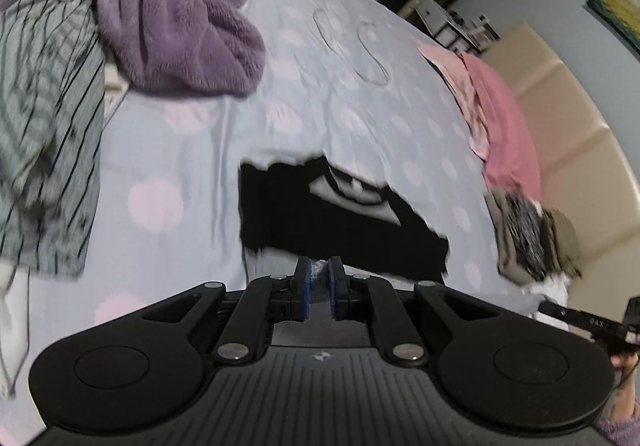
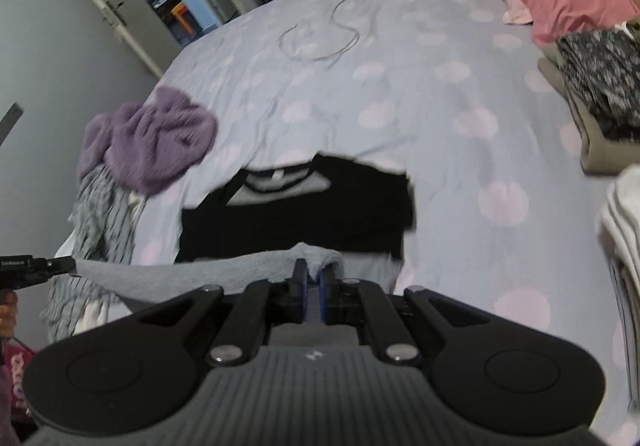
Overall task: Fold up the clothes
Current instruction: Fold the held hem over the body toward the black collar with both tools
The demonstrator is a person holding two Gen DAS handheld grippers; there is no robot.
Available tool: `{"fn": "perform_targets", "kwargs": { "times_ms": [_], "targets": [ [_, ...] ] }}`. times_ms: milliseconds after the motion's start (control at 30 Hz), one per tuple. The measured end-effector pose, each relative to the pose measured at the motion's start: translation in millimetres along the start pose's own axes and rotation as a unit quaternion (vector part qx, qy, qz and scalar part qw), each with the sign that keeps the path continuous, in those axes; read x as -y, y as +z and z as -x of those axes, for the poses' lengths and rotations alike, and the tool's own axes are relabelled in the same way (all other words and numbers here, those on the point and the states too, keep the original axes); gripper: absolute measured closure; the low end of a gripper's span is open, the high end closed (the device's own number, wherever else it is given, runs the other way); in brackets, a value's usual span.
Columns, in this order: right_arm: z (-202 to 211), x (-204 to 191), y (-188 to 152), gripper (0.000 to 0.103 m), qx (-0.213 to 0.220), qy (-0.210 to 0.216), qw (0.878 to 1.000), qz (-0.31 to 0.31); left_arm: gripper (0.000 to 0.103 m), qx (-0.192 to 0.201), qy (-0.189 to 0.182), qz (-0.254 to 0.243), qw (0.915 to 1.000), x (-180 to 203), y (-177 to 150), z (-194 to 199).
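1. Holding a grey garment (image 2: 192,272) between my two tools, I have it stretched sideways as a band in front of me, low over the bed (image 2: 460,93).
2. My right gripper (image 2: 314,278) has its blue pads drawn together on a bunched bit of that grey cloth; the fabric humps up just ahead of the fingertips.
3. My left gripper (image 1: 319,272) is likewise pinched together on something pale and crumpled. From the right wrist view, the grey band runs leftward to the left tool's tip, so I judge it is clamped on the other end of the same garment.
4. The relation that matters: the garment's long axis runs from hand to hand, across me, and both ends are equally in hand, so neither arm is nearer.
5. Straight ahead of both tools, beyond the grey edge, lies a black shirt (image 2: 304,217) flat on the bed, its collar turned away from me. It looks already folded, with its width parallel to my grey band.
6. I judge the coming move goes forward and down: either laying the grey piece on bare bedcover short of the black shirt, or swinging its hanging part out flat. Either way both hands must travel together, or the band will skew.
7. Off to my left sit a purple fleece (image 1: 176,21) and a striped garment (image 1: 48,125), unfolded; to my right, a stack of folded clothes (image 1: 528,238) near a pink pillow (image 1: 508,125).
8. Motion blur hides how much grey cloth hangs below the tools.
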State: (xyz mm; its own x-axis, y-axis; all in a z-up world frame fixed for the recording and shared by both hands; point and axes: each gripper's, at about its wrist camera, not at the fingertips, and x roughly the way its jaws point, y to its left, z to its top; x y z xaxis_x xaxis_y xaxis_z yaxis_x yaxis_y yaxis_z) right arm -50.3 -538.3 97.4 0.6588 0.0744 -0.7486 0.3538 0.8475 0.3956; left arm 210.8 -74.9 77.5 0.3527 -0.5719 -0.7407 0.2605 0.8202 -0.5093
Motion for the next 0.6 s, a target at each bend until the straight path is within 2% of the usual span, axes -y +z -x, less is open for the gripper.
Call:
{"fn": "perform_targets", "kwargs": {
  "times_ms": [233,333,600],
  "targets": [
    [-73.9,13.1,58.5,0.097,0.009,-0.026,0.999,-0.024,0.096,0.016,0.041,-0.008,0.9990,1.0,60.3,-71.1],
    [-110.7,18.0,76.0,0.097,0.006,-0.031,0.999,-0.029,0.096,0.007,0.061,-0.006,0.9981,-4.2,77.8,-105.8],
    [-205.0,40.6,98.3,0.097,-0.025,-0.065,0.996,-0.046,0.096,-0.012,0.096,-0.002,0.9953,-27.8,97.8,-192.8]
  ]
}}
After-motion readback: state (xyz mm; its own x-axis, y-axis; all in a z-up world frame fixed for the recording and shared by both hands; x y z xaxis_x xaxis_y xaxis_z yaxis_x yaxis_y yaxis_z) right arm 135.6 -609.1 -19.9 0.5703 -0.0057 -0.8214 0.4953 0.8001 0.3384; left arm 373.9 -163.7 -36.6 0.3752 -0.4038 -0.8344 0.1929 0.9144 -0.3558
